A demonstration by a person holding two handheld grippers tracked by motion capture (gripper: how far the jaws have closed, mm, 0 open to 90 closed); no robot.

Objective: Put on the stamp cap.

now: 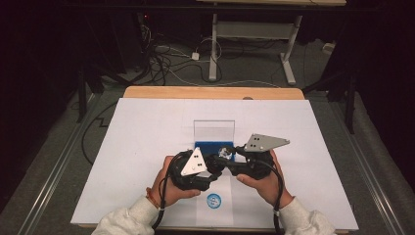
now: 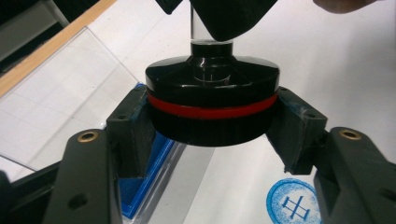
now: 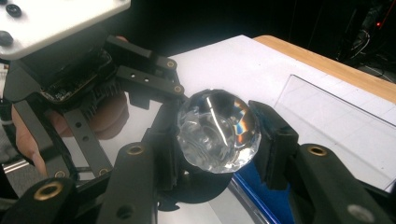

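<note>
A round black base [image 2: 212,105] with a red ring and a short stub on top sits squeezed between the pads of my left gripper [image 2: 215,127], which is shut on it. My right gripper [image 3: 218,140] is shut on a clear faceted crystal ball [image 3: 218,130] and holds it directly over the base [image 3: 201,189]. Whether ball and base touch I cannot tell. In the high view both grippers meet at the table's middle, the left gripper [image 1: 213,166] below the right gripper [image 1: 227,153], with the ball [image 1: 225,152] glinting between them.
A blue tray [image 1: 213,146] with an upright clear panel [image 1: 214,128] stands just behind the grippers on the white sheet [image 1: 147,147]. A round blue stamp mark [image 1: 213,199] lies near the front edge. Desk legs and cables fill the floor beyond the wooden rim [image 1: 210,92].
</note>
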